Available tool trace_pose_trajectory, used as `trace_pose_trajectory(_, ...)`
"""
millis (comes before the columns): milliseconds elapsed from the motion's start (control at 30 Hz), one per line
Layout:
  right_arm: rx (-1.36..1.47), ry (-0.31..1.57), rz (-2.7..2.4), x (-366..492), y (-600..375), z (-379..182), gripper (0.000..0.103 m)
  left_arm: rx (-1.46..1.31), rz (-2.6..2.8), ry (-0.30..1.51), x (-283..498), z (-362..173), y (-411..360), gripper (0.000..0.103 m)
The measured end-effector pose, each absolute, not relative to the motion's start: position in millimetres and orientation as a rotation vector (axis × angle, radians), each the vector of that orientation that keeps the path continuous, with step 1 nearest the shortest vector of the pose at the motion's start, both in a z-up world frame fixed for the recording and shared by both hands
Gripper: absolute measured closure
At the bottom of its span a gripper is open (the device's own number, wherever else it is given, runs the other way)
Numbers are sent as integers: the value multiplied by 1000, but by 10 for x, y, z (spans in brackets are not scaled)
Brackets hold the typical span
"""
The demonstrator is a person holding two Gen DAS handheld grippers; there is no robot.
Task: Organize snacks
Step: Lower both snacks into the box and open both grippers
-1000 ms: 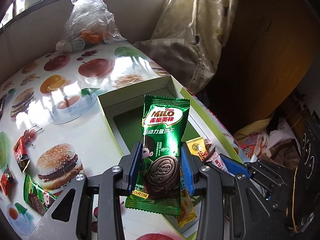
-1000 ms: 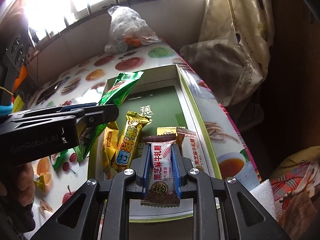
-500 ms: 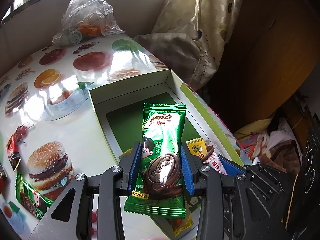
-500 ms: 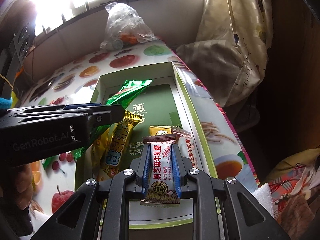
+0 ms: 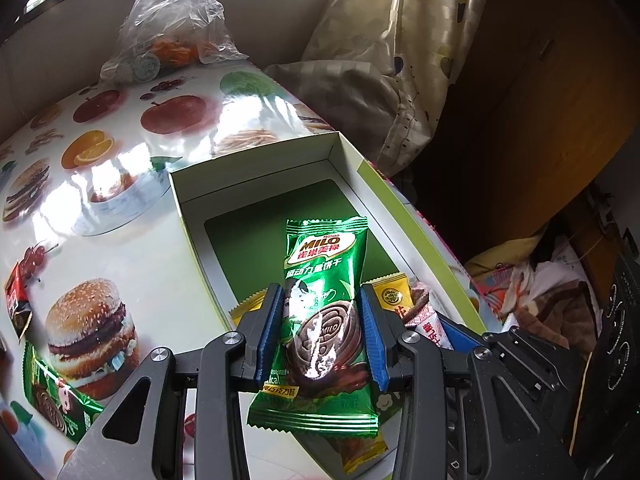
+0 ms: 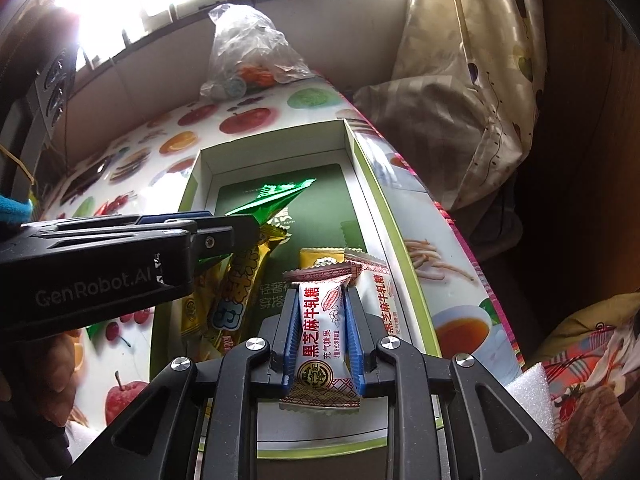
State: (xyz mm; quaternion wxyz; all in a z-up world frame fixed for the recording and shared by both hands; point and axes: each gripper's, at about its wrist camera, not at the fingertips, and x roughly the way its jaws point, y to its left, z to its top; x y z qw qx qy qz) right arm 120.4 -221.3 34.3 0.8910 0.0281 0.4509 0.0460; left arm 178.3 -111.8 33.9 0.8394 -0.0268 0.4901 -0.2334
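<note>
My left gripper [image 5: 322, 330] is shut on a green Milo biscuit packet [image 5: 324, 280] and holds it over the near part of an open green-lined box [image 5: 256, 184]. In the right wrist view the same gripper [image 6: 224, 236] comes in from the left with the green packet [image 6: 276, 200] sticking out. My right gripper [image 6: 322, 344] is shut on a white sesame nougat candy [image 6: 320, 320] above the box's [image 6: 360, 148] near end. Inside the box lie a second nougat candy [image 6: 380, 292], a yellow candy [image 6: 320, 258] and a yellow snack bar [image 6: 236, 292].
The fruit-print table [image 5: 100, 208] carries another Milo packet [image 5: 52, 392] and a red snack [image 5: 16, 296] at the left. A clear plastic bag of oranges [image 5: 168, 40] stands at the far end. Curtains and bedding [image 5: 400, 60] hang beyond the table's right edge.
My left gripper has carried the Milo packet further in over the box. The right gripper has kept hold of its nougat candy and shifted slightly forward.
</note>
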Motion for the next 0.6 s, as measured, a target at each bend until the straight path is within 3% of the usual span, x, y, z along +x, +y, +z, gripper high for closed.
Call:
trace_pose_trajectory(267, 73, 939, 91, 1196, -2213, 339, 76, -61, -495, 1027, 1772, 358, -1095, 57)
trace_pose_trajectory(600, 75, 928, 91, 1148, -2197, 382, 67, -59, -501, 993, 1676, 473, -1028, 56)
